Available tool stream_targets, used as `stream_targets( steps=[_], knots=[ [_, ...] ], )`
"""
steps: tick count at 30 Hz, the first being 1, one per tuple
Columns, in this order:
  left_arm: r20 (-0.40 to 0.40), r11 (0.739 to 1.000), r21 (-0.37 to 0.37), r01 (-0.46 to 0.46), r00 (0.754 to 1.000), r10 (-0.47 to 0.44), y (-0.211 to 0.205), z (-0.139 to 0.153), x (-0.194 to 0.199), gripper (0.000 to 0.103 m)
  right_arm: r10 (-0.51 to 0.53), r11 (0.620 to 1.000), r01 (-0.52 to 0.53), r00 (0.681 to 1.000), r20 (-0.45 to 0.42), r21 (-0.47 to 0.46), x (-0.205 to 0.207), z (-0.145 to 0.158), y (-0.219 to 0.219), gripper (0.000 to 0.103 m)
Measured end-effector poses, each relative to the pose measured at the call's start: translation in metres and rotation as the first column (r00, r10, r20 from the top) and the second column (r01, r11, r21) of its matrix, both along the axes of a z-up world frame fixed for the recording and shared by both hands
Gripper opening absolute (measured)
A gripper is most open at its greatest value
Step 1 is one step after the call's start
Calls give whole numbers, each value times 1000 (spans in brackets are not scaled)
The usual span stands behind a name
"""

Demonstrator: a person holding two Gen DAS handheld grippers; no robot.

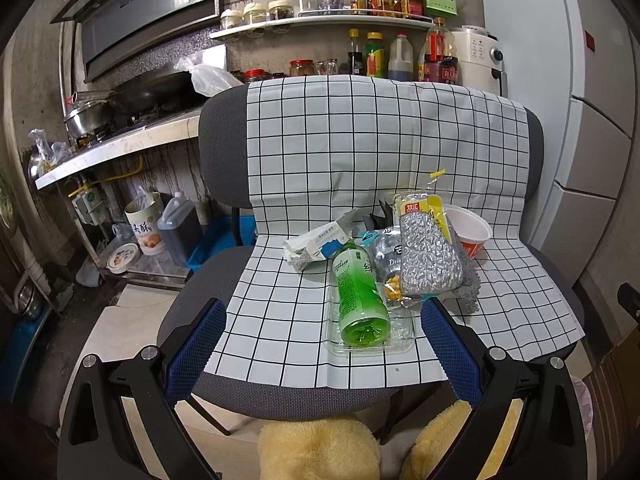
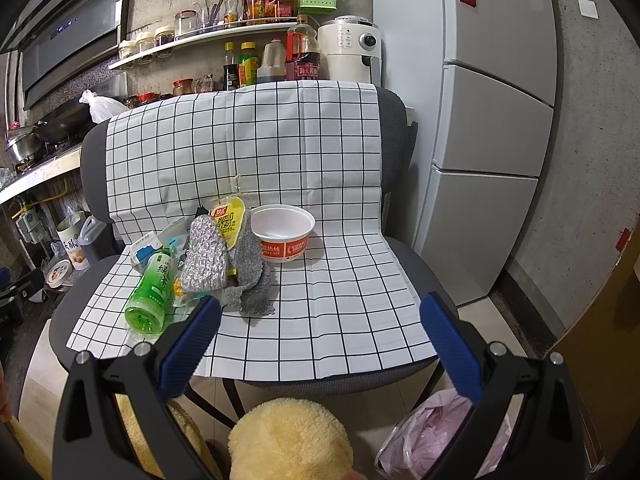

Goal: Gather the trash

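A pile of trash lies on the checked cloth (image 1: pixel 280 312) (image 2: pixel 340 320) over a grey chair. It holds a green tea bottle (image 1: pixel 360 292) (image 2: pixel 152 292) lying in a clear plastic tray (image 1: pixel 400 332), a silver foil bag (image 1: pixel 428 260) (image 2: pixel 204 260), a yellow wrapper (image 1: pixel 432 210) (image 2: pixel 230 218), a crumpled white and blue carton (image 1: pixel 316 240) (image 2: pixel 146 250), a grey cloth (image 2: pixel 252 280) and a white and orange noodle cup (image 1: pixel 472 232) (image 2: pixel 284 232). My left gripper (image 1: pixel 320 344) is open in front of the bottle. My right gripper (image 2: pixel 320 340) is open over the seat's bare front, holding nothing.
A bin lined with a pink bag (image 2: pixel 440 440) stands on the floor at the right of the chair. A fridge (image 2: pixel 492 120) is on the right, a counter with a stove and pans (image 1: pixel 120 120) on the left. Yellow fluffy slippers (image 1: pixel 320 448) show below.
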State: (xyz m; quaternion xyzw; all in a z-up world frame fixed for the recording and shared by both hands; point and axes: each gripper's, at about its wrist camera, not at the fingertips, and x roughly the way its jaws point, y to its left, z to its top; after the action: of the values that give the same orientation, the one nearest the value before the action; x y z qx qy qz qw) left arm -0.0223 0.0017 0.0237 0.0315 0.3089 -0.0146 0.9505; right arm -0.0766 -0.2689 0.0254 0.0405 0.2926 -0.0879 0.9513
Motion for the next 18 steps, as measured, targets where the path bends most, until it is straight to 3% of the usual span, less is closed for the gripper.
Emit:
stream_targets(
  steps=[18],
  knots=[
    [0,1000,0,1,1000,-1,0,0,0,96,-6,1000,6,1000,2,-1,0,-2,1,97]
  ],
)
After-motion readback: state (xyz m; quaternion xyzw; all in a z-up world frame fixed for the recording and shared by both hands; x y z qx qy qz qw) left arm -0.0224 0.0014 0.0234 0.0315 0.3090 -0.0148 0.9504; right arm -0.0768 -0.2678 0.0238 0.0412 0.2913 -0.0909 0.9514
